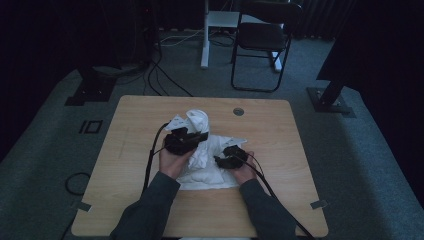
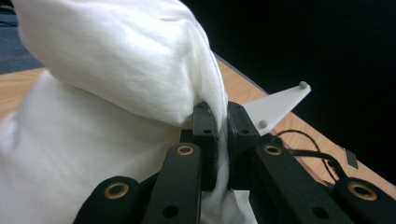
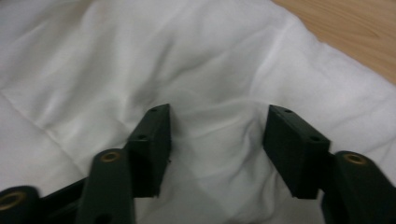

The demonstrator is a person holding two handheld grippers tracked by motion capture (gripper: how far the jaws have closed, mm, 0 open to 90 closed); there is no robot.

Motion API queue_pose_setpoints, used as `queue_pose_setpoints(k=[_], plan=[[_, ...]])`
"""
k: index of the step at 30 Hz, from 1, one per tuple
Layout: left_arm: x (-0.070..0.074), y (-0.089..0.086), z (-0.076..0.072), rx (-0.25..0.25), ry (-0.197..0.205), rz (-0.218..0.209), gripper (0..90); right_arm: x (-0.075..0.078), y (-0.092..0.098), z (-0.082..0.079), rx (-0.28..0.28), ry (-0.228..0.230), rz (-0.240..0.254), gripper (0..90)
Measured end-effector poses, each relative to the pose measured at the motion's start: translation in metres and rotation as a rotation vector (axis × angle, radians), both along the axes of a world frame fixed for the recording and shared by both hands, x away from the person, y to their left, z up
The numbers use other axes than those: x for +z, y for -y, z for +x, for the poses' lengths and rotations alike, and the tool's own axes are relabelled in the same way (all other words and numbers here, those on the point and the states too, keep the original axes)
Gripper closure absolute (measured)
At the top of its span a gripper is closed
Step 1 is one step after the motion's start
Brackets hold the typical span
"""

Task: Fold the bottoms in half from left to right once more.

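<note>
A crumpled white cloth (image 1: 207, 170) lies on the middle of the wooden table (image 1: 280, 135). My left gripper (image 1: 200, 136) is shut on a raised fold of it. In the left gripper view the jaws (image 2: 222, 123) pinch the cloth (image 2: 116, 70), which billows above them. My right gripper (image 1: 220, 161) rests low on the cloth's right part. In the right gripper view its jaws (image 3: 217, 135) stand apart, tips down on the flat cloth (image 3: 140, 56), with a slight wrinkle between them that the pads do not press.
A round grommet hole (image 1: 238, 111) sits near the table's far edge. Beyond the table stand a black chair (image 1: 262, 37) and a white desk leg (image 1: 204, 40), with cables on the carpet. Bare wood surrounds the cloth on all sides.
</note>
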State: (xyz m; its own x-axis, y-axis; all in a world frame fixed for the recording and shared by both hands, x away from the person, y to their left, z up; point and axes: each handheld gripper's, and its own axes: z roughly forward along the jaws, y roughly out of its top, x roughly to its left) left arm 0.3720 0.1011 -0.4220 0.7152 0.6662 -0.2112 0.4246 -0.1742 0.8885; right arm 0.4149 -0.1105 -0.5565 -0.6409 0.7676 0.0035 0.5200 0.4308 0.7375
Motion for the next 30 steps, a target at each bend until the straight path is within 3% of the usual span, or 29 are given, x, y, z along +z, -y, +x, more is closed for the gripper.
queue_pose_setpoints(k=[1,4,5,6,8,11,13,15,17,24,25,27,28,30], plan=[[-0.003,0.006,0.0,-0.005,-0.003,0.007,85.4,0.0,0.0,0.002,0.043,-0.008,0.004,42.6],[-0.015,0.021,0.002,-0.028,0.007,0.042,85.3,0.003,0.01,0.003,0.068,-0.037,0.044,39.7],[-0.023,0.028,0.004,-0.038,0.01,0.049,85.3,0.01,0.028,0.0,0.029,-0.026,0.115,40.4],[-0.028,0.031,0.006,-0.041,0.005,0.046,85.3,0.01,0.028,0.0,0.029,-0.026,0.115,40.4],[-0.045,0.04,0.01,-0.051,-0.019,0.047,85.2,0.018,0.054,-0.001,-0.042,0.0,0.19,41.2],[-0.074,0.055,0.016,-0.064,-0.085,0.083,85.0,0.028,0.083,-0.001,-0.097,0.015,0.261,41.1],[-0.092,0.063,0.018,-0.072,-0.12,0.125,84.6,0.04,0.1,-0.003,-0.109,0.055,0.291,41.1],[-0.111,0.07,0.02,-0.071,-0.157,0.17,84.3,0.049,0.102,-0.006,-0.089,0.08,0.312,40.8],[-0.115,0.071,0.02,-0.068,-0.161,0.17,84.2,0.052,0.102,-0.007,-0.074,0.09,0.318,40.3],[-0.11,0.067,0.02,-0.068,-0.161,0.151,81.4,0.07,0.07,-0.012,0.079,0.12,0.397,36.1],[-0.11,0.067,0.019,-0.073,-0.159,0.148,81.1,0.071,0.066,-0.01,0.085,0.113,0.385,36.6],[-0.107,0.066,0.019,-0.078,-0.163,0.129,78.0,0.068,0.055,-0.002,0.089,0.08,0.327,48.2],[-0.106,0.065,0.019,-0.082,-0.165,0.126,74.3,0.065,0.05,0.003,0.085,0.06,0.284,65.0],[-0.098,0.062,0.017,-0.093,-0.168,0.101,64.2,0.062,0.048,0.009,0.049,0.062,0.256,83.4]])
